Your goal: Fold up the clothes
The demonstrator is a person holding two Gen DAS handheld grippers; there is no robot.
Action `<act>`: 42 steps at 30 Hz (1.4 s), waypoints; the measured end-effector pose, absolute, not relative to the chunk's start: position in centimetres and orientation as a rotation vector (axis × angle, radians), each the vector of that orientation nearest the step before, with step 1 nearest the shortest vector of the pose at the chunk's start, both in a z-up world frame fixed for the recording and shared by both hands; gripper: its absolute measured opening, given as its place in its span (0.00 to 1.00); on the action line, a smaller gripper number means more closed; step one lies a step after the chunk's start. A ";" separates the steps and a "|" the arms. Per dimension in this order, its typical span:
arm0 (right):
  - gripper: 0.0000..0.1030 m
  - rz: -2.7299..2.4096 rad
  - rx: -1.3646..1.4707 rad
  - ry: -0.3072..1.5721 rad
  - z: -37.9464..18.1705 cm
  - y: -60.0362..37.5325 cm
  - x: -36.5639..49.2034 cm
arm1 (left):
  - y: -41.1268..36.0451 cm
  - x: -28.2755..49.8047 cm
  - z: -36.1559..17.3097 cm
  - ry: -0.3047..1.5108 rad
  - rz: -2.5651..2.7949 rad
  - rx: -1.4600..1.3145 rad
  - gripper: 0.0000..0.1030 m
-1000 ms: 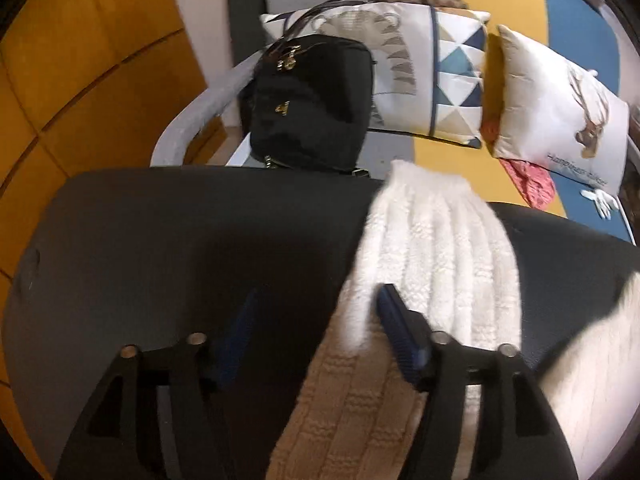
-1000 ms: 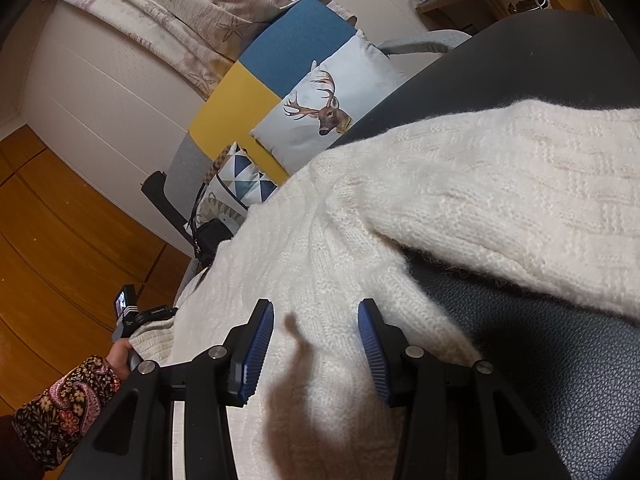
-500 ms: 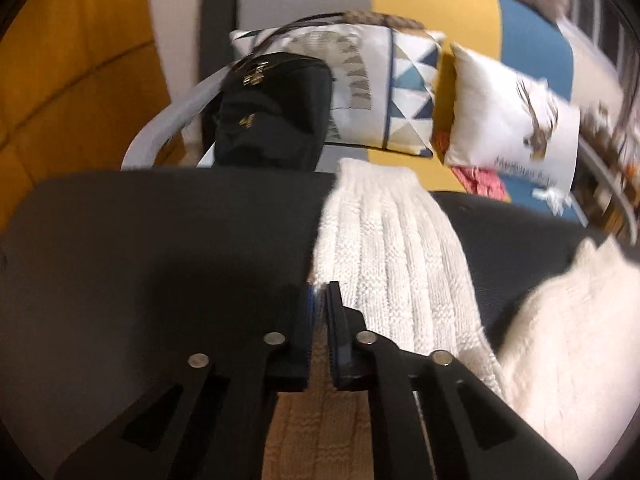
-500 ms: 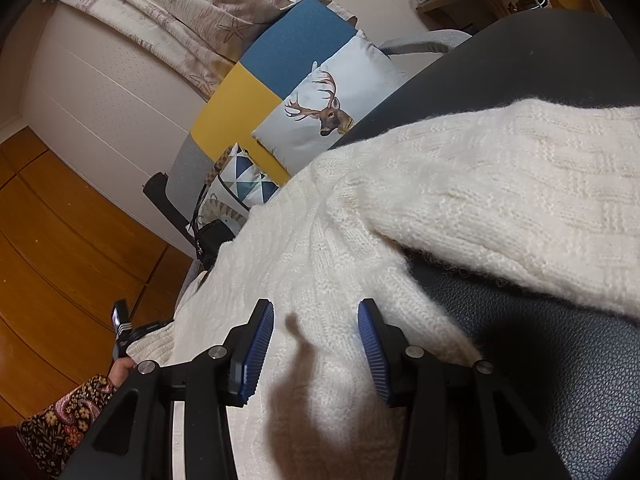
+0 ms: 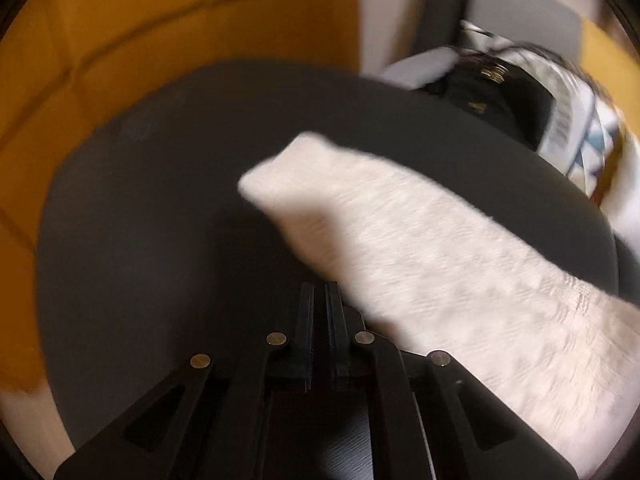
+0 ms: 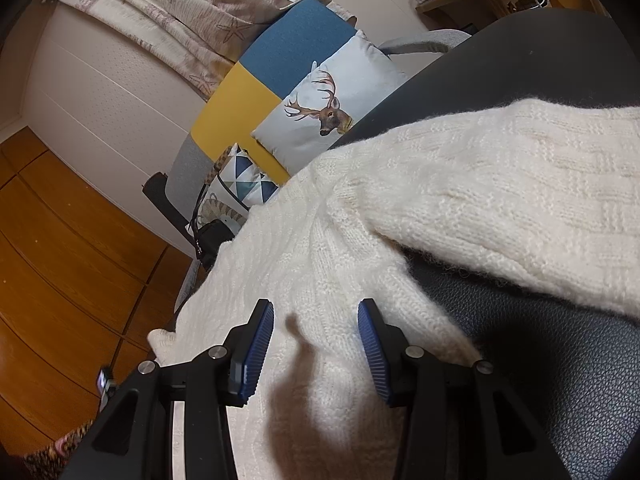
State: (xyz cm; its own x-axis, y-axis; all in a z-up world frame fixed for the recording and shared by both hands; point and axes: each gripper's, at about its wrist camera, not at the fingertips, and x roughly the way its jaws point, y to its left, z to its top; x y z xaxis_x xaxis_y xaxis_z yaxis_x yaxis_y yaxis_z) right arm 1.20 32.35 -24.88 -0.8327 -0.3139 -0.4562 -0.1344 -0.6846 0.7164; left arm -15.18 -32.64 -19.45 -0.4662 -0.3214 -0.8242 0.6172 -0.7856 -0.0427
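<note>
A cream knit sweater (image 6: 480, 184) lies spread on a round black leather table (image 6: 540, 60). In the right wrist view, my right gripper (image 6: 316, 332) hovers open over the sweater's body, with its blue pads on either side of a knit ridge. In the left wrist view, one sweater sleeve (image 5: 420, 248) stretches from the lower right to its cuff near the middle of the table (image 5: 160, 200). My left gripper (image 5: 320, 296) is shut at the sleeve's near edge. The cloth meets its fingertips, but this view is blurred.
A black bag (image 5: 496, 92) and patterned pillows sit on a sofa behind the table. The deer pillow (image 6: 332, 100) leans on the blue and yellow sofa back (image 6: 296, 40). Wooden floor (image 6: 60, 240) lies to the left. A patterned sleeve (image 6: 52, 452) shows at the lower left.
My left gripper went from open beside the sleeve to shut on its edge. It then swung left, and the sleeve now lies slanted across the table. The right gripper has stayed still.
</note>
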 end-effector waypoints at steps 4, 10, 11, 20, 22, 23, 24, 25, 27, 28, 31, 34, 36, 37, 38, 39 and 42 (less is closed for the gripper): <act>0.43 -2.662 0.874 -1.193 -24.9 32.2 1.3 | -33.2 -10.8 -19.3 0.528 -2.288 1.087 0.05; 0.43 -2.672 0.884 -1.186 -24.8 32.2 1.3 | -28.3 -11.7 -17.5 0.484 -2.444 1.029 0.12; 0.43 -2.673 0.885 -1.185 -24.8 32.1 1.3 | -26.7 -13.0 -17.0 0.420 -2.495 1.031 0.12; 0.43 -2.679 0.894 -1.179 -24.8 32.1 1.3 | -20.6 -22.9 -19.9 -0.238 -2.416 1.282 0.17; 0.43 -2.679 0.895 -1.179 -24.8 32.1 1.3 | -20.9 -22.5 -20.1 -0.268 -2.382 1.244 0.21; 0.43 -2.679 0.896 -1.178 -24.8 32.1 1.3 | -21.2 -22.1 -20.3 -0.273 -2.356 1.232 0.21; 0.43 -2.680 0.896 -1.178 -24.8 32.1 1.3 | -21.7 -21.6 -20.5 -0.267 -2.328 1.215 0.22; 0.43 -2.680 0.897 -1.177 -24.8 32.1 1.3 | -22.1 -20.9 -20.7 -0.254 -2.305 1.201 0.22; 0.43 -2.681 0.898 -1.177 -24.8 32.1 1.3 | -22.9 -19.4 -20.7 -0.196 -2.276 1.183 0.24; 0.43 -2.681 0.899 -1.176 -24.8 32.1 1.3 | -23.3 -18.9 -20.6 -0.159 -2.267 1.179 0.27; 0.43 -2.682 0.901 -1.175 -24.8 32.1 1.3 | -24.0 -17.9 -19.9 -0.066 -2.270 1.183 0.35; 0.43 -2.758 0.942 -1.127 -24.0 32.7 2.1 | -24.2 -15.5 -18.6 0.039 -2.284 1.165 0.36; 0.43 -2.830 0.981 -1.079 -23.2 33.2 3.0 | -22.7 -14.4 -17.1 0.108 -2.329 1.102 0.36; 0.43 -2.866 1.001 -1.054 -22.8 33.5 3.4 | -21.7 -13.4 -16.2 0.122 -2.369 1.075 0.36; 0.44 -2.901 1.021 -1.028 -22.5 33.7 3.8 | -20.3 -12.5 -15.3 0.121 -2.417 1.052 0.36; 0.44 -2.936 1.041 -1.001 -22.1 34.0 4.2 | -19.0 -11.6 -14.5 0.119 -2.466 1.029 0.36; 0.44 -3.040 1.100 -0.914 -20.9 34.7 5.5 | -13.0 -9.7 -13.2 0.032 -2.649 1.028 0.44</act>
